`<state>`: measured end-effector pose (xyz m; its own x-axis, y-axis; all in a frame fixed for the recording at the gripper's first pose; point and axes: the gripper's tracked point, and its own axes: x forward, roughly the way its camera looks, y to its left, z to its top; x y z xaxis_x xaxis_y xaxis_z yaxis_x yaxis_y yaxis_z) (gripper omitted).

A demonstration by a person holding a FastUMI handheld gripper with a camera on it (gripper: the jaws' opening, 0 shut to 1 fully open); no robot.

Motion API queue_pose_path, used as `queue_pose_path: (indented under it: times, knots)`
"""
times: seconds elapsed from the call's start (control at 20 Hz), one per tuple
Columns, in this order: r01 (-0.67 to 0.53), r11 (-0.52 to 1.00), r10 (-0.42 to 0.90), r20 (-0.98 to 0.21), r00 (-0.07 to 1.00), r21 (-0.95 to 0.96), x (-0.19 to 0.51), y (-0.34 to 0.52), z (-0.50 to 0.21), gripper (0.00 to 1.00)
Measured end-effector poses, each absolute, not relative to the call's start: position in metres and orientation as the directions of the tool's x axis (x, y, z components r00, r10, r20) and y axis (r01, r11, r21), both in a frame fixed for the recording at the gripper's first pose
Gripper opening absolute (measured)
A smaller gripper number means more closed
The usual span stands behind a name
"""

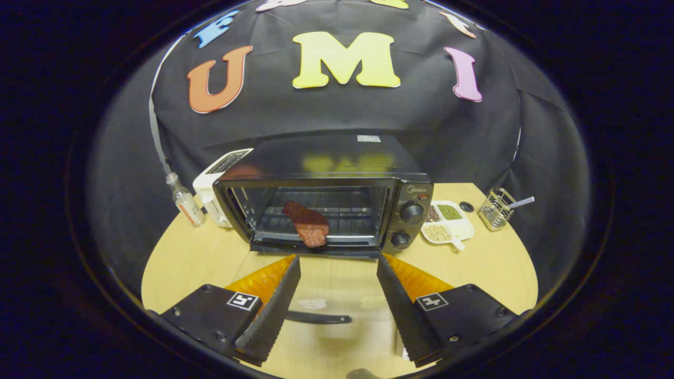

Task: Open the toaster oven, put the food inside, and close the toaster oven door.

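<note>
With the food (307, 224) lying on the rack at the front lip of the toaster oven (326, 195) and the glass door (321, 310) folded down flat beneath the wide-open, empty hand-held gripper (338, 273), the closing should go best by hooking under the door's handle (318, 318) and lifting smoothly upward.

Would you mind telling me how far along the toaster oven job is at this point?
Done: the toaster oven is open, its glass door folded down flat, and the piece of meat lies on the rack inside. In hand: nothing; the gripper is open, fingers spread over the lowered door. Left: lifting the door shut by its handle.
</note>
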<state>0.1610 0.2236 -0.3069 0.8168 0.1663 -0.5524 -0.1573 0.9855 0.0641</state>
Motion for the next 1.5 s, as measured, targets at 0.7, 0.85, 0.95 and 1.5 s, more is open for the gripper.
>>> queue_pose_path:
  times: [0.7, 0.85, 0.95, 1.5]
  knots:
    - [-0.225, 0.971, 0.214, -0.692, 0.689, 0.075, 0.078, 0.257, -0.417, 0.94]
    - [-0.227, 0.969, 0.229, -0.712, 0.664, 0.100, 0.075, 0.270, -0.439, 0.94]
    - [-0.217, 0.970, 0.227, -0.721, 0.655, 0.108, 0.077, 0.275, -0.446, 0.94]
    - [-0.175, 0.981, 0.175, -0.737, 0.652, 0.077, 0.108, 0.266, -0.458, 0.94]
